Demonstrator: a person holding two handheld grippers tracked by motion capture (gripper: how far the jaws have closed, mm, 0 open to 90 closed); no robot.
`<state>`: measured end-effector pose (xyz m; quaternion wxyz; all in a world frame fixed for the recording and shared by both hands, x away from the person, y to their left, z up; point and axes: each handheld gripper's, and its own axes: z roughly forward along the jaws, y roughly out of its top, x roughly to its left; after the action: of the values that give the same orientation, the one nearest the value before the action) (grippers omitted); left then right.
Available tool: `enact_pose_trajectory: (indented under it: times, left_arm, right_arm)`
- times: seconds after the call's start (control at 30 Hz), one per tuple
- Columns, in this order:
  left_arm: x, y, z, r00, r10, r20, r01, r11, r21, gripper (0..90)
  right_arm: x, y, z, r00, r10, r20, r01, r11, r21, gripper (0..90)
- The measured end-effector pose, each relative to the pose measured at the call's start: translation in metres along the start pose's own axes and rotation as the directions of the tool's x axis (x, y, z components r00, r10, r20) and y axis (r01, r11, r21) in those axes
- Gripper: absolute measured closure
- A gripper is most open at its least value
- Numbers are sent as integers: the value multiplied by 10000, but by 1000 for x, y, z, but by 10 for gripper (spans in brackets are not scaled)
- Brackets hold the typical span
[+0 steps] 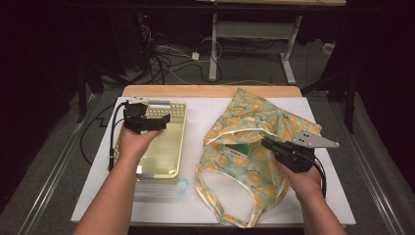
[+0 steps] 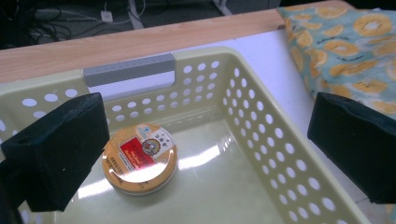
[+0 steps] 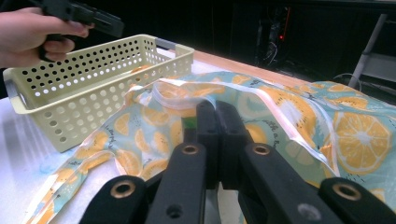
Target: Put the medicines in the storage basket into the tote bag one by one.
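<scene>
A round orange tin [image 2: 140, 158] with a red label lies flat in the far end of a pale yellow perforated basket [image 1: 177, 147]. My left gripper [image 2: 208, 116] hovers over that end of the basket [image 2: 261, 140], open wide, with the tin just inside its left jaw's line. In the high view, the left gripper [image 1: 147, 117] sits above the basket's back part. A fabric bag [image 1: 254, 132] printed with orange slices lies to the right, mouth open. My right gripper [image 1: 266, 142] is shut, tips over the bag's mouth [image 3: 219, 107]. Something green [image 3: 189, 122] shows inside the bag.
The basket has a grey handle [image 2: 128, 70] at its far end. The bag's handles [image 1: 230, 196] loop toward the white table's near edge. A wooden strip [image 1: 210, 91] runs along the far edge. The other hand and gripper [image 3: 79, 16] are at the right gripper view's top left.
</scene>
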<state>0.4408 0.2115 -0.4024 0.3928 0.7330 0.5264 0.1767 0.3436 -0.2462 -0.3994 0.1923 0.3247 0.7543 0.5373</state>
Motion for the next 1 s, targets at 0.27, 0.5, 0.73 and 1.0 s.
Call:
enact_pose_trajectory:
  times: [0.27, 0.5, 0.73, 1.0]
  left_arm:
    - [12, 6, 27, 9995, -300, -109, 305, 9977, 597, 0]
    - [27, -2, 50, 9977, -571, -364, 616, 9881, 1407, 0]
    - [45, -10, 68, 9914, -1050, -780, 1199, 9678, 2211, 0]
    - [48, -19, 80, 9906, -997, -942, 1240, 9444, 3046, 2]
  right_arm:
    - [-1, 0, -1, 10000, 53, 2, -53, 10000, -27, 900]
    - [0, -1, -1, 10000, 68, -22, -68, 10000, -31, 900]
    - [2, -3, 2, 9999, 138, -93, -138, 9999, 76, 900]
    - [1, -5, 4, 9999, 149, -66, -148, 9997, 171, 900]
